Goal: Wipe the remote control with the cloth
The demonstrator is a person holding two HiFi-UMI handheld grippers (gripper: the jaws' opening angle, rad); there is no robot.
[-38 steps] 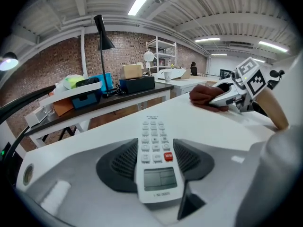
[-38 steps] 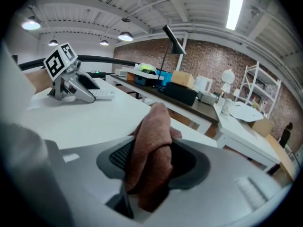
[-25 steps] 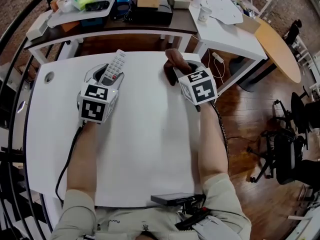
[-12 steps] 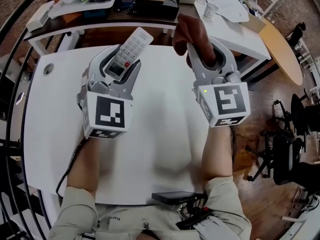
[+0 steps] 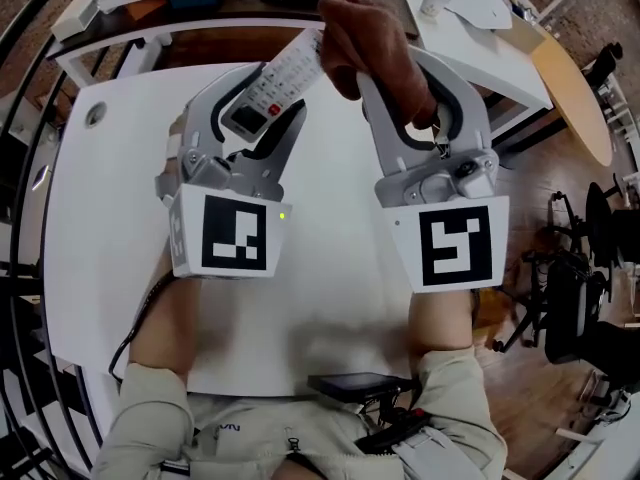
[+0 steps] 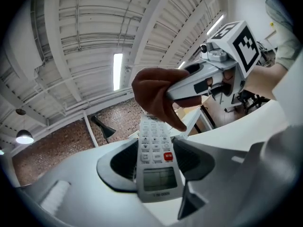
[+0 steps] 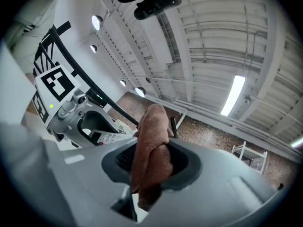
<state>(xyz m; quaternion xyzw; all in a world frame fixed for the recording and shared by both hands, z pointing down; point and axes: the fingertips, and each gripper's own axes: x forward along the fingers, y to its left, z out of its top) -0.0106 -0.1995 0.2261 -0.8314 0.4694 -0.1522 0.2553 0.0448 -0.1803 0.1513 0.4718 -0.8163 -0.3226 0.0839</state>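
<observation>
Clamps white remote control [image 5: 288, 70] between left gripper [image 5: 255, 113] fingers, above counter [image 5: 90, 218]. Pinches brown cloth [image 5: 368, 40] in right gripper [image 5: 405, 83] fingers, bunched end against remote's far end.

A white table [image 5: 110, 268] fills the near middle of the room, standing on a reddish-brown wooden floor [image 5: 560, 218], with a black curved railing [image 5: 25, 368] at its left and a black office chair [image 5: 570, 313] at the right. Beyond its far edge stand a dark, cluttered desk [image 5: 250, 13], a second white table [image 5: 480, 48] and, farther right, a round wooden tabletop [image 5: 575, 103]. Overhead, a white beamed ceiling [image 6: 85, 37] carries a lit tube light [image 6: 117, 71] and a pendant lamp [image 6: 24, 137], above a brick wall [image 6: 52, 150].
</observation>
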